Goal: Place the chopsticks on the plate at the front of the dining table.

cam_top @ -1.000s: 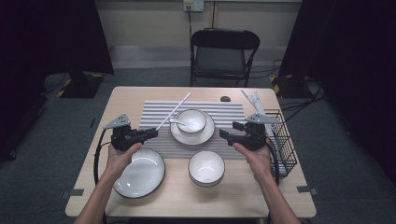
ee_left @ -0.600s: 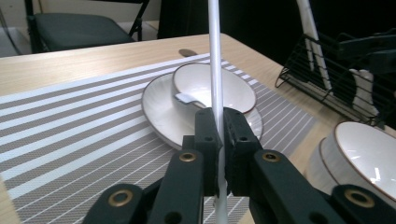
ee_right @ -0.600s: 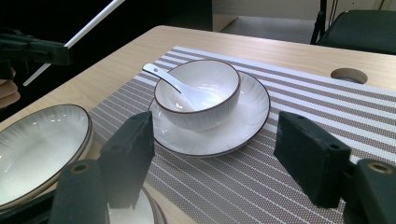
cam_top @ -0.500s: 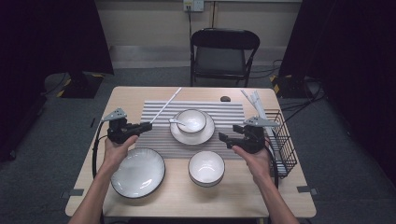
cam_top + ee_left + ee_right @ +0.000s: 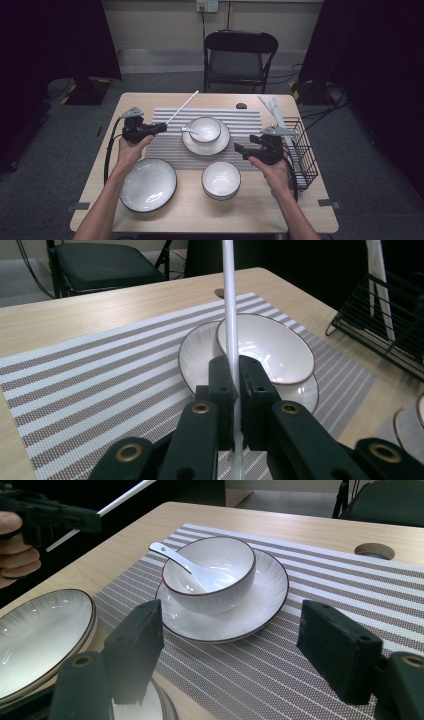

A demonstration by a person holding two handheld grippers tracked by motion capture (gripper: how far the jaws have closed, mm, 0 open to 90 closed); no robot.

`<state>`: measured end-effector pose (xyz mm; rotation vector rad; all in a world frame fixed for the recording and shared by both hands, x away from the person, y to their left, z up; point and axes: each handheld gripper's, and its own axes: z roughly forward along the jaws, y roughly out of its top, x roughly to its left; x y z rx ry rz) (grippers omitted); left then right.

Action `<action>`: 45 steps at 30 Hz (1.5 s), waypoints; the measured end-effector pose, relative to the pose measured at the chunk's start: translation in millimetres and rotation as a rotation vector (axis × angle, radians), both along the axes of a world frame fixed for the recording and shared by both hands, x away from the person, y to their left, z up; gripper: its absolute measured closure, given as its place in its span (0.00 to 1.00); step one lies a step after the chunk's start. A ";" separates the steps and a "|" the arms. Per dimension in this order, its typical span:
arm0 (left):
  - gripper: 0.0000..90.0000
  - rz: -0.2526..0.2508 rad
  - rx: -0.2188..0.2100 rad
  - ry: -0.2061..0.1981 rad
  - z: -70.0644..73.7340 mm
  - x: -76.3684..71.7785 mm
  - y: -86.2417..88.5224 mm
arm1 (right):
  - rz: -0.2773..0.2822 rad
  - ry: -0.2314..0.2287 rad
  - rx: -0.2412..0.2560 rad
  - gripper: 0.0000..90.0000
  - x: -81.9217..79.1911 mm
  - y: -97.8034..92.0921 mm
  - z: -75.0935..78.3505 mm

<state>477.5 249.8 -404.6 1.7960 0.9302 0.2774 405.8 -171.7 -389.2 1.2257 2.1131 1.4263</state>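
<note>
Left gripper (image 5: 159, 128), left of frame: clamped on white stick (image 5: 183, 106), carrying step, placement likely next; right gripper (image 5: 241, 148), right of centre: jaws apart, empty.

Our left gripper (image 5: 159, 127) is raised at the left, jaws clamped tight. Our right gripper (image 5: 239, 148) hovers low, jaws spread wide apart.

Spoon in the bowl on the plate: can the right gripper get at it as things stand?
Probably yes. The right gripper is open and aimed at the bowl, with bare mat between; the spoon handle sticks out over the rim.
</note>
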 end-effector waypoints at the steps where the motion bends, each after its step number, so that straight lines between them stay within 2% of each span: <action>1: 0.95 0.002 -0.001 0.008 -0.9 3.8 -0.5 | 0.000 0.000 0.000 0.29 0.0 0.0 0.0; 2: 0.95 0.009 0.023 0.023 -3.2 10.2 -1.0 | 0.006 -0.001 -0.003 0.29 0.0 1.3 -0.4; 5: 0.95 0.012 0.024 0.035 -6.9 16.6 -2.2 | 0.010 0.005 -0.005 0.29 0.3 2.8 -1.0; 10: 0.95 0.016 0.044 0.083 -20.0 25.1 -4.4 | 0.009 0.018 -0.017 0.30 1.4 3.8 -2.8; 14: 0.95 0.018 0.056 0.090 -22.8 27.8 -7.6 | 0.009 0.018 -0.014 0.31 1.2 3.8 -2.5; 18: 0.95 0.024 0.048 0.101 -25.6 32.1 -11.7 | 0.011 0.020 -0.014 0.31 1.2 4.3 -2.8; 19: 0.95 0.015 0.105 0.109 -27.7 36.0 -18.9 | 0.014 0.021 -0.016 0.31 1.3 4.7 -3.2; 20: 0.95 0.010 0.107 0.109 -28.4 37.5 -20.3 | 0.015 0.022 -0.017 0.31 1.4 4.7 -3.6; 21: 0.95 0.009 0.091 0.111 -29.1 38.5 -21.4 | 0.015 0.023 -0.016 0.31 1.5 4.6 -3.8; 23: 0.95 0.010 0.088 0.117 -29.7 39.3 -22.6 | 0.016 0.023 -0.016 0.31 1.3 4.0 -3.8; 32: 0.95 -0.003 0.137 0.137 -37.6 42.7 -39.7 | 0.016 0.025 -0.014 0.31 0.7 3.3 -3.6; 37: 0.95 0.000 0.135 0.145 -41.2 44.2 -41.9 | 0.022 0.022 -0.014 0.31 0.5 4.0 -3.2; 38: 0.95 -0.006 0.150 0.150 -43.2 44.7 -42.2 | 0.022 0.022 -0.013 0.31 0.2 3.9 -2.9; 41: 0.95 -0.014 0.145 0.157 -44.6 45.1 -42.7 | 0.021 0.021 -0.012 0.31 0.3 3.4 -2.8; 45: 0.95 -0.019 0.162 0.165 -46.1 44.6 -45.1 | 0.017 0.025 -0.011 0.31 0.7 2.8 -3.1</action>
